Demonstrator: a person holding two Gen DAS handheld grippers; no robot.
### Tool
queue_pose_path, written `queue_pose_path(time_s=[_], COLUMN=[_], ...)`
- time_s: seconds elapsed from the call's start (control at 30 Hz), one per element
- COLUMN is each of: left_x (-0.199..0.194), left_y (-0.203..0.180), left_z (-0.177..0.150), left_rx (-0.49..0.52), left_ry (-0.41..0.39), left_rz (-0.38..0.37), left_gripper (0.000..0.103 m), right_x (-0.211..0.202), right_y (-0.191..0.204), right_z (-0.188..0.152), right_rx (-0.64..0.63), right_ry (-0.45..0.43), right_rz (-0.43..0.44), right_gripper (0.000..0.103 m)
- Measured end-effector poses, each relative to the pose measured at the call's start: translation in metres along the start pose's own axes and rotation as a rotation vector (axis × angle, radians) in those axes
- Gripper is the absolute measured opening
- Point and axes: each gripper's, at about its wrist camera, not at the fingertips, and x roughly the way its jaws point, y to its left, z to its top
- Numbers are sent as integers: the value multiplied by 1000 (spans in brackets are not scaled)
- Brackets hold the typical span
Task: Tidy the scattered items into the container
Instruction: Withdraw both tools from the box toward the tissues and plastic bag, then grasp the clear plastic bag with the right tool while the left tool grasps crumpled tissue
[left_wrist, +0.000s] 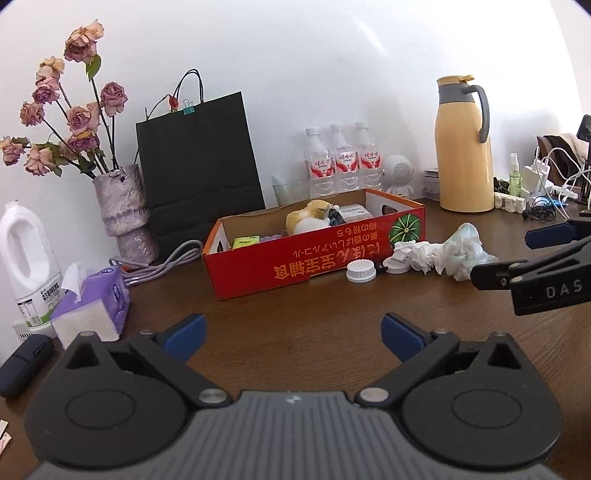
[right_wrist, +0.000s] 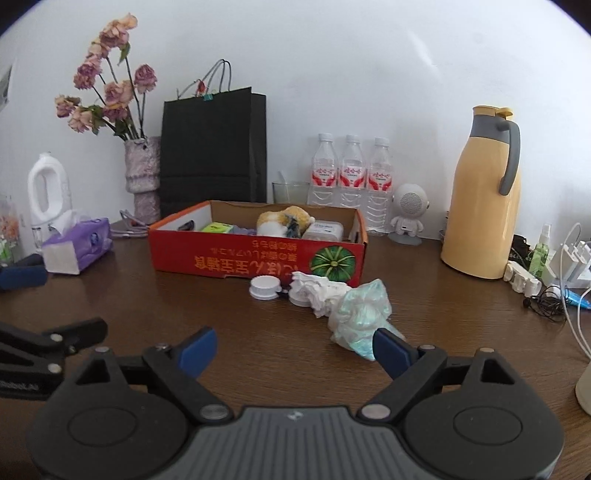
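A red cardboard box (left_wrist: 314, 258) (right_wrist: 236, 258) sits mid-table and holds a plush toy (right_wrist: 284, 220), a green packet and a clear case. In front of its right end lie a white cap (left_wrist: 360, 270) (right_wrist: 264, 288), a second white lid (right_wrist: 297, 297), crumpled white tissue (left_wrist: 421, 254) (right_wrist: 317, 290) and a crumpled pale plastic bag (left_wrist: 465, 251) (right_wrist: 364, 314). My left gripper (left_wrist: 293, 336) is open and empty above bare table. My right gripper (right_wrist: 293, 350) is open and empty, its right finger close by the bag; it also shows at the right of the left wrist view (left_wrist: 517, 254).
Along the wall stand a vase of dried roses (left_wrist: 122, 206), a black paper bag (left_wrist: 199, 166), three water bottles (right_wrist: 349, 177), a small white speaker (right_wrist: 406, 214) and a yellow thermos (right_wrist: 484, 206). A purple tissue pack (left_wrist: 92, 302) and white jug are at left. Chargers and cables (right_wrist: 561, 273) lie at right.
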Motion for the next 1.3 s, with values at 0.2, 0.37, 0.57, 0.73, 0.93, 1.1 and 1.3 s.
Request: queue_pose_path(time_s=[0.2, 0.37, 0.57, 0.73, 0.93, 1.1, 1.3], left_x=[46, 94, 152, 177, 191, 197, 199], left_y=[-18, -42, -90, -131, -127, -115, -117], left_z=[25, 47, 72, 73, 72, 69, 63], left_rx=[-40, -11, 64, 150, 112, 61, 95], left_ry=[5, 26, 18, 48, 156, 189, 230], left_rz=[-128, -200, -286, -258, -276, -290, -290], left_gripper=[99, 99, 99, 88, 69, 68, 24], right_x=[65, 99, 91, 93, 93, 91, 85], right_y=[-31, -45, -78, -96, -91, -87, -106], right_z=[16, 11, 2, -4, -3, -1, -2], right_rx=[9, 64, 206, 293, 258, 235, 352], right_ry=[73, 143, 116, 129, 121, 119, 92], right_rz=[-40, 13, -29, -123, -107, -108, -98], right_gripper=[81, 51, 37, 37, 37, 38, 38])
